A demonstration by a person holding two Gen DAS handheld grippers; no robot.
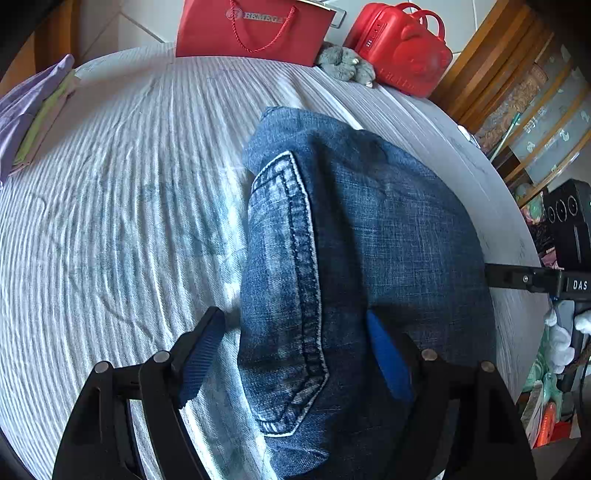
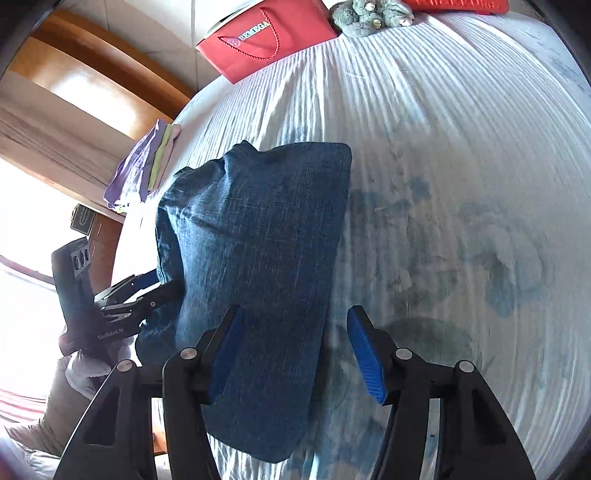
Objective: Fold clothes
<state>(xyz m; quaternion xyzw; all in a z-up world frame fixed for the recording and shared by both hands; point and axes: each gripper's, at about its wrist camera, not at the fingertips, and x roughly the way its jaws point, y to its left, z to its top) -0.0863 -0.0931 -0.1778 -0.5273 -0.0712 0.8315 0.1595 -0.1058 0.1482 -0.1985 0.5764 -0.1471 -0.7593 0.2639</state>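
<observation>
A pair of blue denim jeans (image 1: 351, 236) lies folded on the white ribbed bedspread (image 1: 110, 221), back pocket up. My left gripper (image 1: 295, 354) is open, its jaws spread on either side of the near edge of the jeans. In the right wrist view the jeans (image 2: 255, 258) lie as a folded slab. My right gripper (image 2: 295, 354) is open over their right edge, the left pad above the denim and the right pad over the bedspread (image 2: 461, 184). The left gripper (image 2: 122, 306) shows at the far left side of the jeans.
A pile of folded purple and green clothes (image 1: 33, 118) sits at the bed's left edge. A red paper bag (image 1: 255, 29), a grey plush toy (image 1: 345, 64) and a red case (image 1: 402, 48) stand at the far end. A wooden shelf unit (image 1: 524, 103) is on the right.
</observation>
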